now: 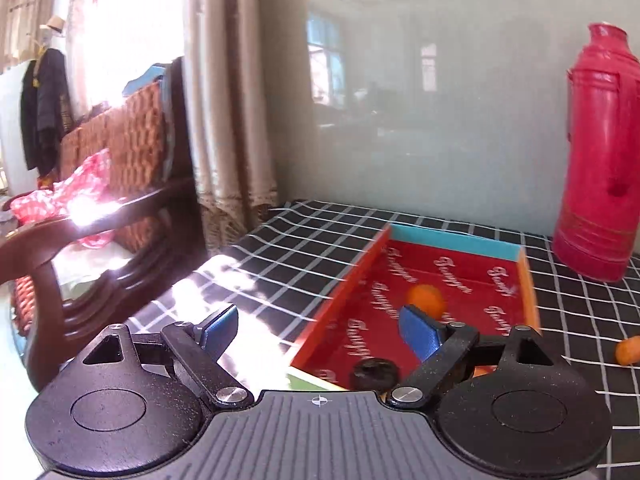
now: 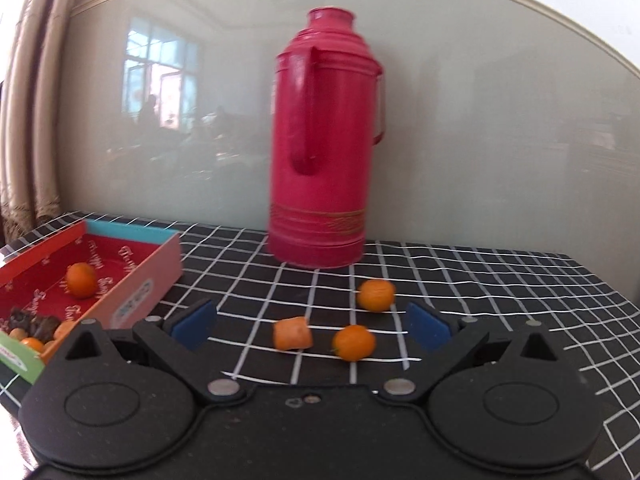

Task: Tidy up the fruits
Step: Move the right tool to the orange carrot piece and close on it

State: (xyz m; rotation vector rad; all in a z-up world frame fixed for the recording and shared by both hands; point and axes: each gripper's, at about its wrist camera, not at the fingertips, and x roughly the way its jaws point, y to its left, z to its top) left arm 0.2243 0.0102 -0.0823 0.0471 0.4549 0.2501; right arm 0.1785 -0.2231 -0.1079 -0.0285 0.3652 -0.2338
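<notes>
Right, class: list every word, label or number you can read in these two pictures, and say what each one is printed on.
White script repeated on the red lining of the box: blurred, not readable.
Oval sticker on the pink side of the box: too blurred to read.
Sticker on the box's green end: too small to read.
Red flask: gold bands only, no words.

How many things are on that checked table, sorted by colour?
Going by the right claw's camera:
Orange fruits loose on the cloth: 3
Orange fruit alone in the middle of the red box: 1
Orange fruits at the box's near corner: at least 3, partly hidden
Dark lump in the box: 1
Red box: 1
Pink flask: 1
Total: at least 10
</notes>
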